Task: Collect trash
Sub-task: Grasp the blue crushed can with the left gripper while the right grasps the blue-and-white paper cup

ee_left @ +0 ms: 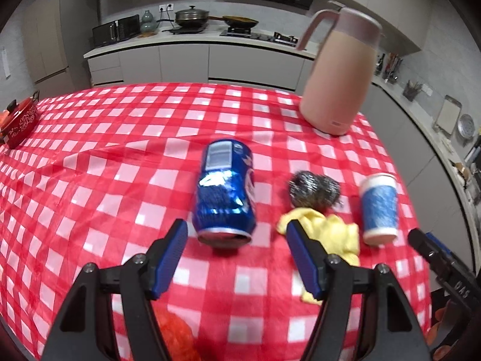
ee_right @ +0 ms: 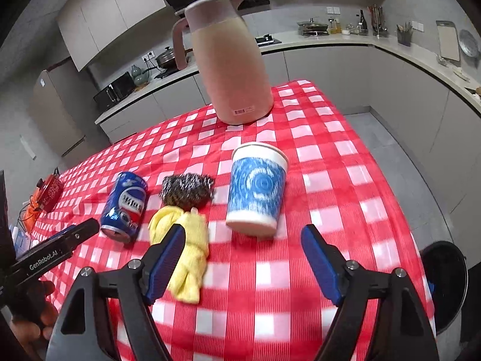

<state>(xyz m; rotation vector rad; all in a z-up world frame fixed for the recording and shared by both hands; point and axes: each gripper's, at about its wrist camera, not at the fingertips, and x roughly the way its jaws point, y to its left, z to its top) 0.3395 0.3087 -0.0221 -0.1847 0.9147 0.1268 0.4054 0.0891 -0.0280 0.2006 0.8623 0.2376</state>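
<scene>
Both claws gape empty above a red-checked table (ee_right: 345, 156).
"GenRobot.AI" marks the left gripper (ee_left: 236, 234) (blue can (ee_left: 224, 192) ahead); right gripper (ee_right: 243, 234) faces a blue-white cup (ee_right: 255, 189).

Left claw (ee_left: 236, 242) and right claw (ee_right: 243, 248) both gape, empty, angled downward.

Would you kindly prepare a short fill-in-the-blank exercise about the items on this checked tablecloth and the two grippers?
1. The blue can lies on its ____.
2. The steel scourer sits between the can and the paper ____.
3. The yellow cloth lies just in front of the ____.
4. The left gripper and the right gripper both stand ____, holding nothing.

Missing words: side; cup; scourer; open
</scene>
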